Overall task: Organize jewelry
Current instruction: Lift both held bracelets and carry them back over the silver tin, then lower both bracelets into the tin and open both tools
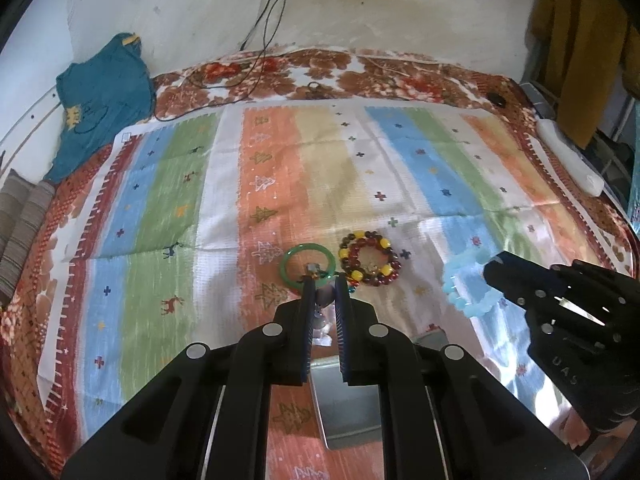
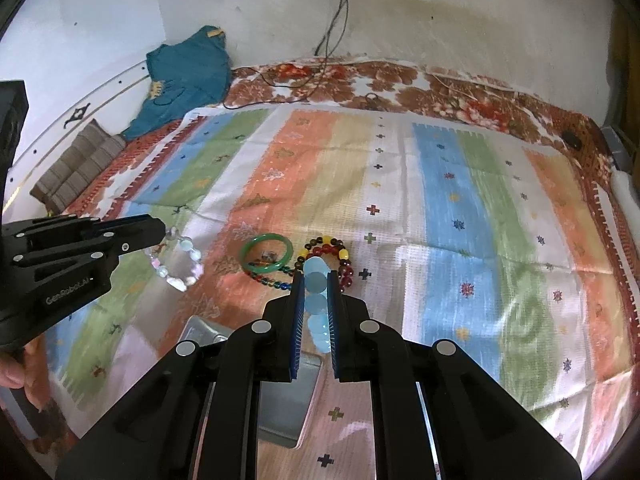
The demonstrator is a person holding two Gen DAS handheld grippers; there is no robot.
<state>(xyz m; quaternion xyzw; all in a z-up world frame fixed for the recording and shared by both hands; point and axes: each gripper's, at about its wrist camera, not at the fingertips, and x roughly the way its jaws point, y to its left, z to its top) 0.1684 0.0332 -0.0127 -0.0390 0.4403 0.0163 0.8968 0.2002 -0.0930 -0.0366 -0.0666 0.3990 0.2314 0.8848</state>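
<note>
Clamped in the right claw [image 2: 313, 280] hangs a pale blue beaded bracelet [image 2: 316, 280], above the striped mat's [image 1: 168, 184] near edge. Left claw [image 1: 323, 280] grips a clear crystal-bead bracelet [image 2: 176, 264]. Beyond both, mid-mat, lie a green jade bangle [image 1: 289, 264] and a red-and-yellow beaded bracelet [image 1: 370, 258], nearly touching.

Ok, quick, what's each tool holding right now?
Left tool: closed on clear bead bracelet.
Right tool: closed on pale blue bead bracelet.
</note>
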